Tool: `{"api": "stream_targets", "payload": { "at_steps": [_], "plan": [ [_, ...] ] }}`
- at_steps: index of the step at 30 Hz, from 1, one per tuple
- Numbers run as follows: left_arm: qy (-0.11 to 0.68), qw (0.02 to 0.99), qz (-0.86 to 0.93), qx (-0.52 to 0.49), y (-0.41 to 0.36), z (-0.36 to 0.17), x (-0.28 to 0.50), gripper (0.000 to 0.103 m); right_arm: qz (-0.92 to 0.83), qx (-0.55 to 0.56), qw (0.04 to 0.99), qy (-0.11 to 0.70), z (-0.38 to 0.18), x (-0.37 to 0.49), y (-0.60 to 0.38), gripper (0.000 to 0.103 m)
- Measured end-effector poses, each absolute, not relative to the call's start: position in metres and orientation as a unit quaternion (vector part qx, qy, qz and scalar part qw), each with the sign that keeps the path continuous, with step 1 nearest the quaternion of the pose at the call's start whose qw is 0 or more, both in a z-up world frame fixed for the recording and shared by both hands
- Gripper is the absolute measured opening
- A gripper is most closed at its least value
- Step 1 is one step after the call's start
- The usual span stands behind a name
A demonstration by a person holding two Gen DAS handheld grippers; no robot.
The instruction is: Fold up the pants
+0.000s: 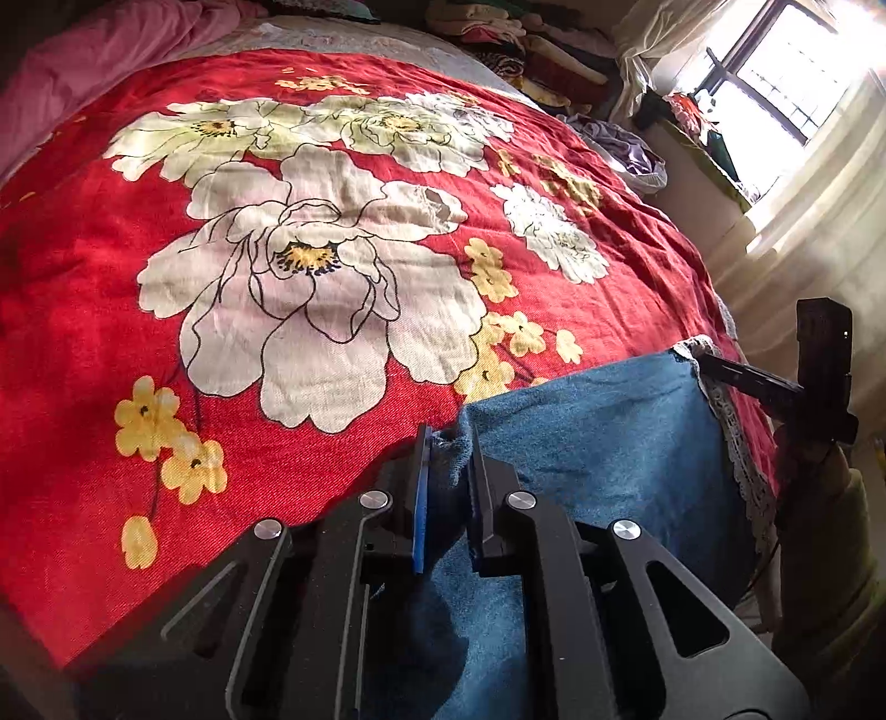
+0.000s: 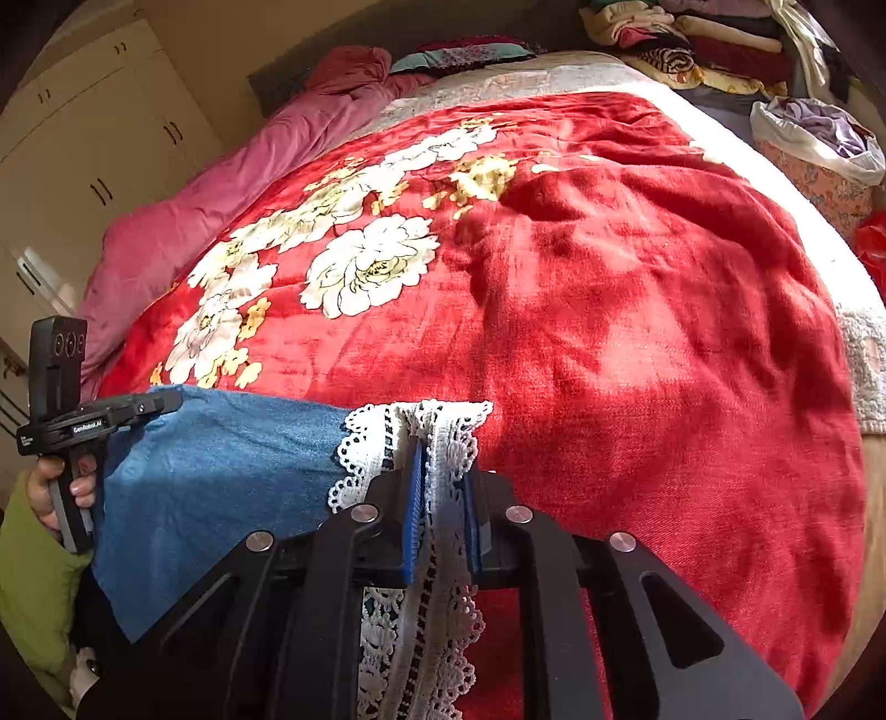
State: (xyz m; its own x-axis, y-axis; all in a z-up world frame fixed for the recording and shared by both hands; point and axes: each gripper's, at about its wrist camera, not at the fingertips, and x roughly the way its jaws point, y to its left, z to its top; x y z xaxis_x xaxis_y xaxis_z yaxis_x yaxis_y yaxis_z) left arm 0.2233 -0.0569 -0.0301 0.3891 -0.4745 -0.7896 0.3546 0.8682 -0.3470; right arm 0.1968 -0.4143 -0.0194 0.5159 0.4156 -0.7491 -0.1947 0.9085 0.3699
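Blue denim pants (image 1: 598, 443) with white lace trim (image 2: 443, 432) are held stretched between both grippers above the near edge of a bed. My left gripper (image 1: 451, 443) is shut on a plain blue corner of the pants. My right gripper (image 2: 443, 459) is shut on the lace-trimmed edge. The pants also show in the right wrist view (image 2: 221, 476), hanging down toward me. The right gripper shows in the left wrist view (image 1: 714, 363) at the pants' far corner. The left gripper shows in the right wrist view (image 2: 160, 401), held by a hand.
A red blanket with white and yellow flowers (image 1: 332, 249) covers the bed. A pink quilt (image 2: 221, 205) lies along its left side. Stacked folded clothes (image 2: 709, 50) and a laundry basket (image 2: 819, 155) stand at the far right. A window (image 1: 797, 72) and a wardrobe (image 2: 83, 149) flank the bed.
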Motion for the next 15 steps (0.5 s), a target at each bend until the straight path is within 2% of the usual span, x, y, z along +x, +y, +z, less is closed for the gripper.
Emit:
{"api": "stream_targets", "payload": {
  "at_steps": [1, 2, 6, 9, 15],
  "plan": [
    [0.488, 0.836, -0.244, -0.055, -0.055, -0.027, 0.221, 0.015, 0.166, 0.124, 0.865, 0.457, -0.016, 0.193, -0.418, 0.043],
    [0.484, 0.84, -0.24, -0.05, -0.053, -0.023, 0.219, 0.021, 0.149, 0.122, 0.873, 0.448, -0.011, 0.187, -0.422, 0.049],
    [0.441, 0.863, -0.245, -0.034, -0.043, 0.013, 0.189, 0.03, 0.139, 0.124, 0.894, 0.407, 0.013, 0.14, -0.434, 0.05],
    [0.413, 0.869, -0.273, 0.008, -0.048, 0.03, 0.143, 0.038, 0.143, 0.117, 0.895, 0.407, 0.017, 0.094, -0.432, 0.05],
    [0.408, 0.839, -0.344, 0.103, -0.075, 0.007, 0.037, 0.04, 0.129, 0.133, 0.881, 0.435, -0.002, 0.035, -0.428, 0.05]
  ]
}}
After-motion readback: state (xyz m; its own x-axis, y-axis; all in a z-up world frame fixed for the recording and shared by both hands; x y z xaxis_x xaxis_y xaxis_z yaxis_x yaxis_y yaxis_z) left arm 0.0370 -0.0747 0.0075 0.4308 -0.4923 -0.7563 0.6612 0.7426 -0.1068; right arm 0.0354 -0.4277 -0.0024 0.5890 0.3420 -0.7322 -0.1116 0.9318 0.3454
